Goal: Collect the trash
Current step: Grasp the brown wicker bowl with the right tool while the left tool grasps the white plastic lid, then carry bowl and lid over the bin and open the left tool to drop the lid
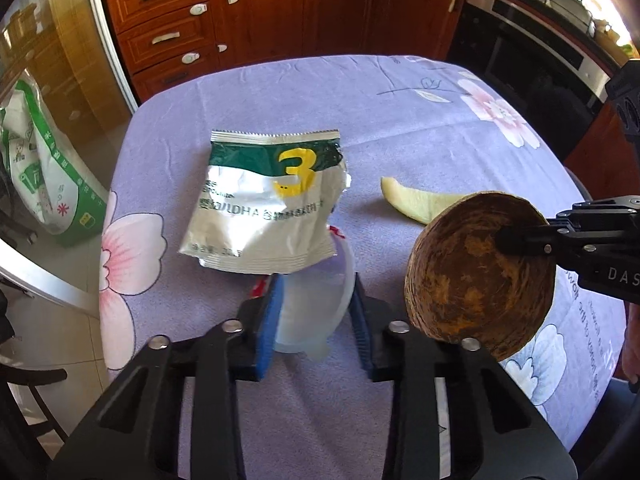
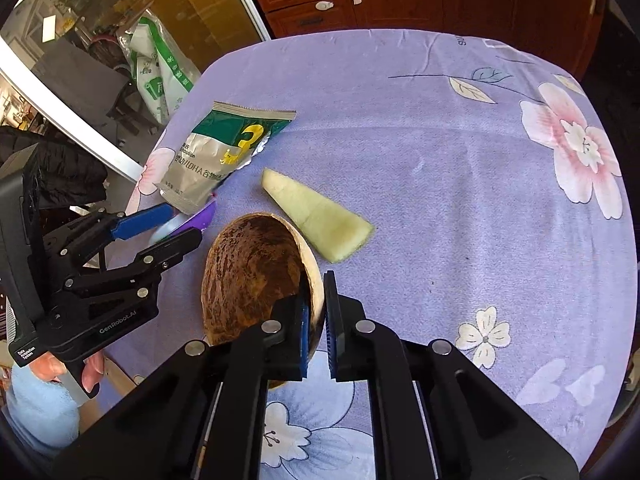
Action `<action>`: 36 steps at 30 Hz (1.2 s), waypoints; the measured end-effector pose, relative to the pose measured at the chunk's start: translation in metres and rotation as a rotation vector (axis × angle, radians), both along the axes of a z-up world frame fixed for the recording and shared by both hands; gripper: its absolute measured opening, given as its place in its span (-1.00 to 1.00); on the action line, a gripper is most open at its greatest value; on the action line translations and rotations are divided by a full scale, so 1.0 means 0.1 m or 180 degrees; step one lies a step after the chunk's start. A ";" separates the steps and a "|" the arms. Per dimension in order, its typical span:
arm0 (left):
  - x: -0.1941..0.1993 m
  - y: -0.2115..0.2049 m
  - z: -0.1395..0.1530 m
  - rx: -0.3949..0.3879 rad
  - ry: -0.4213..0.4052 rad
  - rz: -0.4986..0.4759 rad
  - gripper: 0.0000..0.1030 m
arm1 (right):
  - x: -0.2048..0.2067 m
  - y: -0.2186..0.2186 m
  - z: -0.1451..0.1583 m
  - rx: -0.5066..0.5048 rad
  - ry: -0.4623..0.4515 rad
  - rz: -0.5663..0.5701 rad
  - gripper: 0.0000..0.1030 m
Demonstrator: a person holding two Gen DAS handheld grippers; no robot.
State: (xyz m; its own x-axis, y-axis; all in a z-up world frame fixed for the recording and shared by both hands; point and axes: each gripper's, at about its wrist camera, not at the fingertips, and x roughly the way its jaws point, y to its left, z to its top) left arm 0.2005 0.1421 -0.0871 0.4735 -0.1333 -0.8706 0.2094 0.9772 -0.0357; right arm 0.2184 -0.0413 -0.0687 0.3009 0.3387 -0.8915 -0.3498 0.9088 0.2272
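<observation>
Trash was gripped in both grippers above the cloth-covered surface (image 2: 400, 152).

The right gripper (image 2: 317, 332) was clenched on the rim of a brown shell half (image 2: 252, 276); a translucent plastic cup (image 1: 314, 300) was grasped by the left gripper (image 1: 316, 320) — a foil packet (image 1: 264, 204) resting against it, a melon rind (image 2: 320, 216) lying nearby.

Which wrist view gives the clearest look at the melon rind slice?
The right wrist view: the melon rind slice lies fully exposed on the purple tablecloth, showing its whole wedge outline. In the left wrist view, the coconut shell hides one end of it, leaving only part visible.
</observation>
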 end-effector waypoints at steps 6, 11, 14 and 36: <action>-0.11 -0.15 0.03 -0.0214 0.0114 -0.0109 -0.89 | -0.02 -0.15 0.01 0.0014 0.0007 -0.0115 -0.88; -0.26 -0.34 0.13 -0.0352 0.0094 -0.0154 -0.90 | -0.10 -0.33 0.05 0.0031 -0.0040 -0.0167 -0.88; -0.34 -0.49 0.18 -0.0311 0.0085 -0.0128 -0.90 | -0.15 -0.47 0.07 0.0069 -0.0051 -0.0229 -0.88; -0.60 -1.90 0.65 -0.0225 -0.0118 -0.0743 -0.89 | -0.58 -2.05 0.52 0.0510 -0.0375 -0.1038 -0.88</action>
